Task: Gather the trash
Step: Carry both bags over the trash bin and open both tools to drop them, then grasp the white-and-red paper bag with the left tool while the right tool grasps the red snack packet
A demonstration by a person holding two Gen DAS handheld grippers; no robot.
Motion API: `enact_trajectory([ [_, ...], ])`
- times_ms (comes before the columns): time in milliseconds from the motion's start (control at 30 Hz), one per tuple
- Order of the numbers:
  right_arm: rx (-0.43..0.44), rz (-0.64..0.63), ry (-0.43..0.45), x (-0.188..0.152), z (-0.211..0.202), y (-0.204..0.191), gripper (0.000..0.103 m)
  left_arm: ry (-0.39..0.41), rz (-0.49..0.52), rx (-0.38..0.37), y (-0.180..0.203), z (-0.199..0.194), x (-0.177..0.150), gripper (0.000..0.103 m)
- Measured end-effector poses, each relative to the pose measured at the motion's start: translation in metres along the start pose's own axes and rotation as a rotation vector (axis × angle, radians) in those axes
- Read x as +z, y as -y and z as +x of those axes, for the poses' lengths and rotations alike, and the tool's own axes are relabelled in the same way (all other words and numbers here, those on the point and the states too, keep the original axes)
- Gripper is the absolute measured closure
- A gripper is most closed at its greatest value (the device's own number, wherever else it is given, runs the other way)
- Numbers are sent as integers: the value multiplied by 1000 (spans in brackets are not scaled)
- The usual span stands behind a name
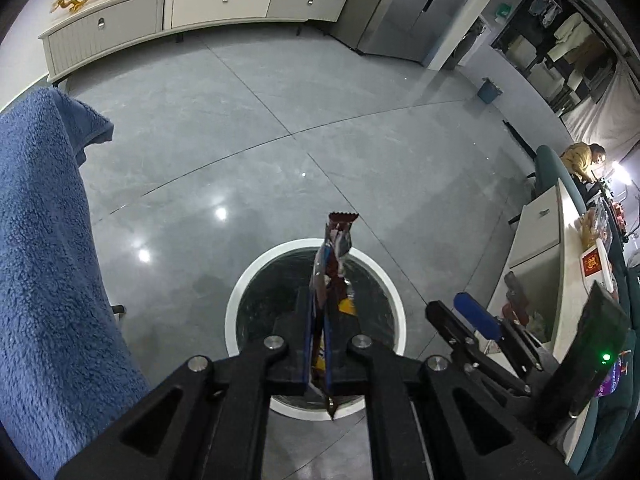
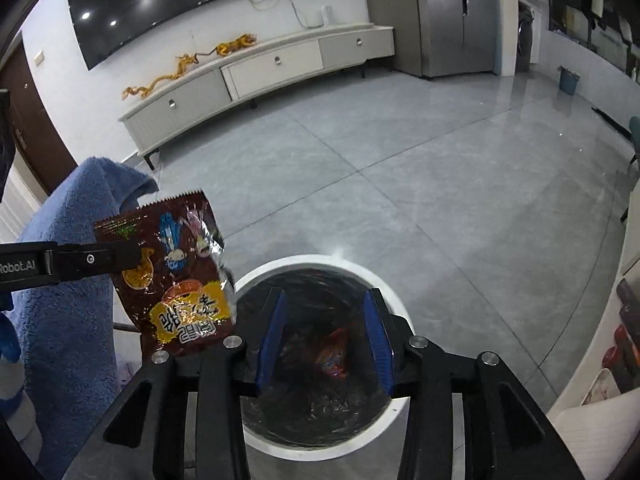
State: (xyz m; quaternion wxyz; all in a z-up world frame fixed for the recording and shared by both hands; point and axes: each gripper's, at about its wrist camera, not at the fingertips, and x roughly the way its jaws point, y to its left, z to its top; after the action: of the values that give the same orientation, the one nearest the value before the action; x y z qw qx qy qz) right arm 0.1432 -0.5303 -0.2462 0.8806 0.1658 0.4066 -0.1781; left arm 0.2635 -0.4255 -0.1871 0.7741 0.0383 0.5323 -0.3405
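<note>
My left gripper (image 1: 318,308) is shut on a dark red snack wrapper (image 1: 334,256), held edge-on above a white round trash bin (image 1: 234,308) lined with a black bag. In the right wrist view the same wrapper (image 2: 176,276) hangs from the left gripper's finger (image 2: 92,260) just left of the bin (image 2: 280,266). My right gripper (image 2: 324,320) is open and empty, directly over the bin's mouth. An orange-red wrapper (image 2: 334,354) lies inside the bin. The right gripper (image 1: 468,316) also shows in the left wrist view, at the bin's right.
A blue fleece blanket (image 1: 44,260) hangs close on the left. A white counter (image 1: 560,264) with packets stands at the right. A white TV cabinet (image 2: 256,76) lines the far wall, with a fridge (image 2: 444,16) and a small blue bin (image 2: 568,80) beyond grey floor tiles.
</note>
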Motion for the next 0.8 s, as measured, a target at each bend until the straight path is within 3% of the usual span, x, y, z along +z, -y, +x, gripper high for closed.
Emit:
enact_trajectory([
  [300,6,13,139,9,-87,1,60,77,33,0,21,-56,-7,97],
  [500,35,8,273,9,-166,-13,54,315,-8,8,17,-150,-34,97],
  [767,118,-75,444,-2,-269,-68,48,458,-17,54,-17,-269,-95,97],
  [800,134,-86,460,-4,-280,-76,47,470,-19,59,-23,-280,-104,91],
])
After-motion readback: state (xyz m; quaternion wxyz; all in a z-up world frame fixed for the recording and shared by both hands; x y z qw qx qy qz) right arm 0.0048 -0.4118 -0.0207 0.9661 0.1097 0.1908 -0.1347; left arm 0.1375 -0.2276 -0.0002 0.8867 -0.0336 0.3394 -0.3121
